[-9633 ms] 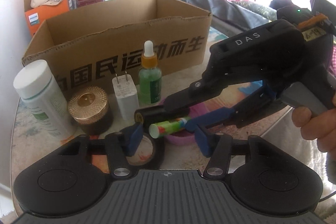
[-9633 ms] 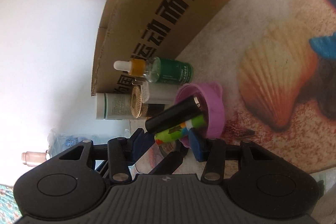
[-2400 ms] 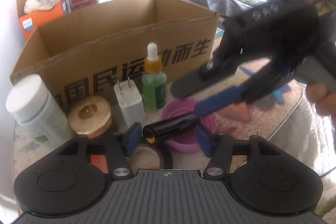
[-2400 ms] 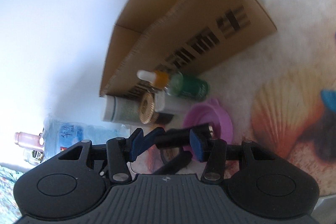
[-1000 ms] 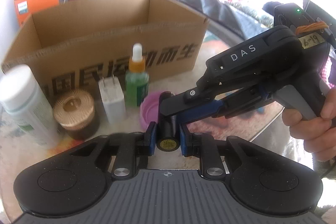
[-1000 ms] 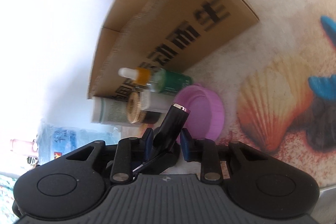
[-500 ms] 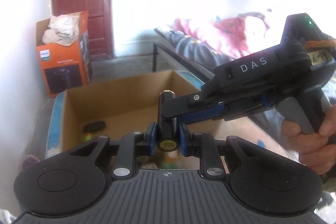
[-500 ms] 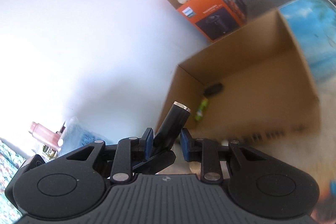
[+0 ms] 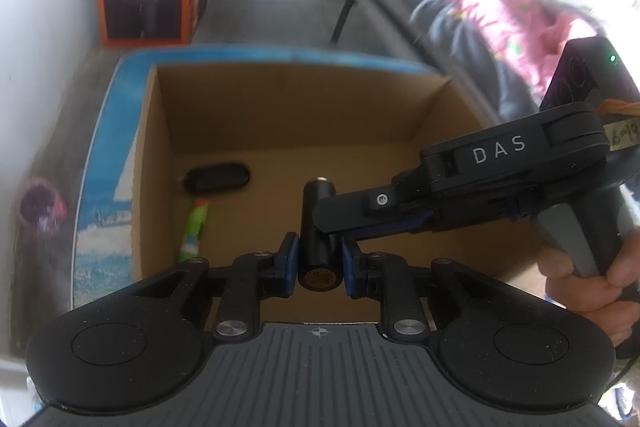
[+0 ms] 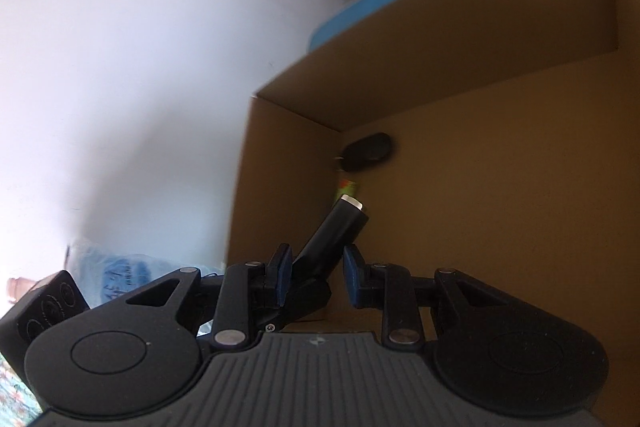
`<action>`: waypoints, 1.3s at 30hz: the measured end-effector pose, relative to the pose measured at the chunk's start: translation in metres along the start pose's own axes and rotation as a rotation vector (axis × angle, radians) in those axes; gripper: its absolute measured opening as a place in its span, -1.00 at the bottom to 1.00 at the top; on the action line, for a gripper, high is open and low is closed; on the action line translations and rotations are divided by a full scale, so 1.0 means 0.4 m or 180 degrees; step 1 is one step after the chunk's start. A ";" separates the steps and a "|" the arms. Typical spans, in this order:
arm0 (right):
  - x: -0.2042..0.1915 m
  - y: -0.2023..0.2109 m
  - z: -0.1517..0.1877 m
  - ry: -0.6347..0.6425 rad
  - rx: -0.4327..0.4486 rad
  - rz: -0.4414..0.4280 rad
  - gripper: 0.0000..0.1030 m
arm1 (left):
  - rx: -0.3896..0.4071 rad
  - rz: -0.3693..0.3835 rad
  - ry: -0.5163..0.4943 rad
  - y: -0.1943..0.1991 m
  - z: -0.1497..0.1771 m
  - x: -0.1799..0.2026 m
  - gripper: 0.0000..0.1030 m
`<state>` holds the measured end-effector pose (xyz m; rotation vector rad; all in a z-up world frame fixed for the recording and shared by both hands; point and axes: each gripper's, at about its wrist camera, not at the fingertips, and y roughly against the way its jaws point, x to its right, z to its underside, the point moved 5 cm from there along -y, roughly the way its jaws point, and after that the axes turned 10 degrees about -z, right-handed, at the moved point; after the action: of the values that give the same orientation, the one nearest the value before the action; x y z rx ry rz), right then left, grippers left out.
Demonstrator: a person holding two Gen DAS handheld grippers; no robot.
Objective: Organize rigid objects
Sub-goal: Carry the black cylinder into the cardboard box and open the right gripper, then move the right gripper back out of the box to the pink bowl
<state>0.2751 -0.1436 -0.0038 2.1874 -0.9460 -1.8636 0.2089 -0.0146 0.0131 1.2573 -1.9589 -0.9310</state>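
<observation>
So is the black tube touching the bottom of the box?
Apart. The left wrist view shows the black tube clamped in the left hand-held gripper, held above the box floor.

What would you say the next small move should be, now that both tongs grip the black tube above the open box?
Probably lower the black tube a little and release it: the left tongs and right tongs both clamp it over the cardboard box, whose floor holds only a black case and green tube.
</observation>
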 end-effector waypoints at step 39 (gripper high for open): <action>-0.091 0.189 0.091 0.0453 0.0220 -0.0248 0.19 | 0.0839 0.0168 -0.0079 0.264 0.077 0.006 0.81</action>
<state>0.2109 -0.1742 0.0540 2.3931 -0.9242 -1.7029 0.1321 0.0217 0.0830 1.3346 -2.1775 -0.6811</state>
